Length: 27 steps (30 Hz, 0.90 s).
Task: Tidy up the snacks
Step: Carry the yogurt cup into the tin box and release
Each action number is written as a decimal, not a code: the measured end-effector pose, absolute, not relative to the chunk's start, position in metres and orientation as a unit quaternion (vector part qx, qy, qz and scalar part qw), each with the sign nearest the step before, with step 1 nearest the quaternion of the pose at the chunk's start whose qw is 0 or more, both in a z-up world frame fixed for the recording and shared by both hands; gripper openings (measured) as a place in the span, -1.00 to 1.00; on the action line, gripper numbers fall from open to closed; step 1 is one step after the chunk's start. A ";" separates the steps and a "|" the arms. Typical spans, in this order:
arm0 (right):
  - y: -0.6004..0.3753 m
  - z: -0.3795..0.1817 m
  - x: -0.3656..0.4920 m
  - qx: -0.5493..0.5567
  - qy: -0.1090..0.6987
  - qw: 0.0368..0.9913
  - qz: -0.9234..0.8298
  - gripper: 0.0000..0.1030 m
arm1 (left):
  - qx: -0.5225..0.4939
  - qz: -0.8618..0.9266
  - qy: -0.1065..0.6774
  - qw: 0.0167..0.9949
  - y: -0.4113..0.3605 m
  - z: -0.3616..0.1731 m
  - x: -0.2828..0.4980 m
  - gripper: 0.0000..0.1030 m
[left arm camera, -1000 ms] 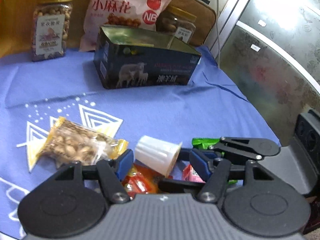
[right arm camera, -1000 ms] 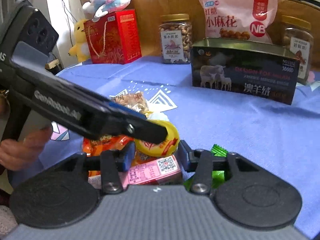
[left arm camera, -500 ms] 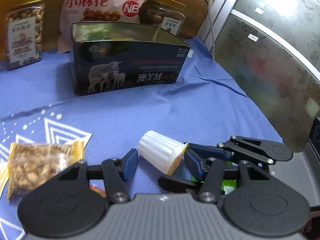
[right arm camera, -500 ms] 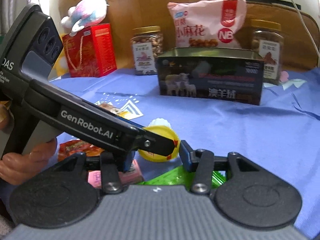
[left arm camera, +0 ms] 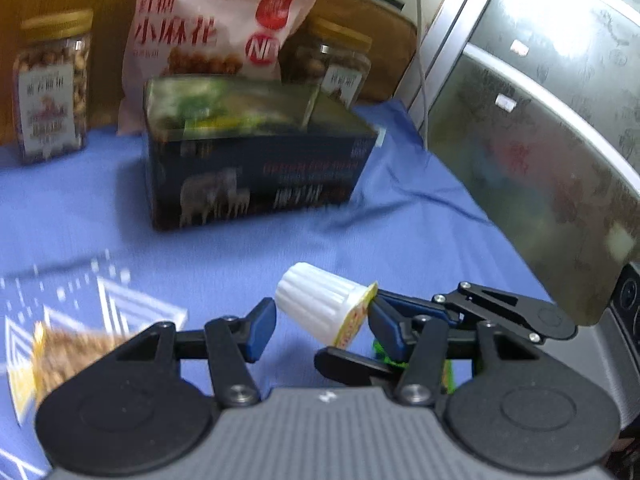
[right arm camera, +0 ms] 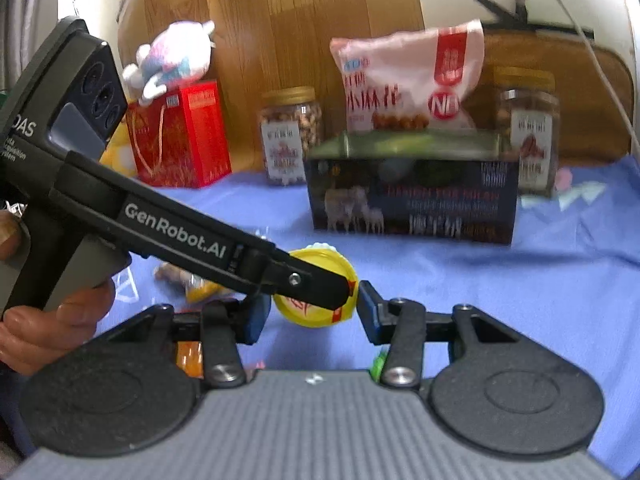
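Cup first: through my left camera, the white ribbed cup lies on its side between the pads of my left gripper. Its base is against the left pad and its yellow lid rim against the right one, so the gripper is clamped on it. The cup hangs clear of the blue cloth that covers the counter. Beyond it stands the dark tin, open at the top, with sheep printed on its side. Behind the tin a pink bag leans upright, with a jar of nuts to its left and a second jar partly hidden on its right. At lower left a clear nut packet lies on the cloth, blurred. A green wrapper shows just behind my right finger.

Through my right camera, the fingers of my right gripper stand apart and press on nothing. My left gripper reaches in from the left, gripped in my hand, and one of its fingers crosses the cup's yellow lid. The lid faces me, out in front of the gap between my right pads and touching neither. The tin sits well beyond, on the cloth, with the bag and jars behind it. A red box stands far left with a plush toy on top. An orange packet peeks out under my left finger.
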State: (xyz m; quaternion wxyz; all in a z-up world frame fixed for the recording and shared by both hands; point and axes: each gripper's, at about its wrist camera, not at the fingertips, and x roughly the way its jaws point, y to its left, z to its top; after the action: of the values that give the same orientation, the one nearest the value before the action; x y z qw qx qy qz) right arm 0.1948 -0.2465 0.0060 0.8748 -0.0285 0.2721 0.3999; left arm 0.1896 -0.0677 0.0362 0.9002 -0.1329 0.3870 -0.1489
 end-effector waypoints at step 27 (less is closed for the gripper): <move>-0.184 0.020 0.317 -0.035 0.218 0.895 0.387 0.27 | -0.071 -0.033 0.327 0.942 -0.021 0.069 0.295 0.29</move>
State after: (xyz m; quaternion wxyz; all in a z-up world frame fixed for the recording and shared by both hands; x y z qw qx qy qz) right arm 0.3170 -0.1843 0.0197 0.8951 -0.0354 0.2180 0.3874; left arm 0.2947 -0.0207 0.0688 0.9419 -0.0714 0.3267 -0.0326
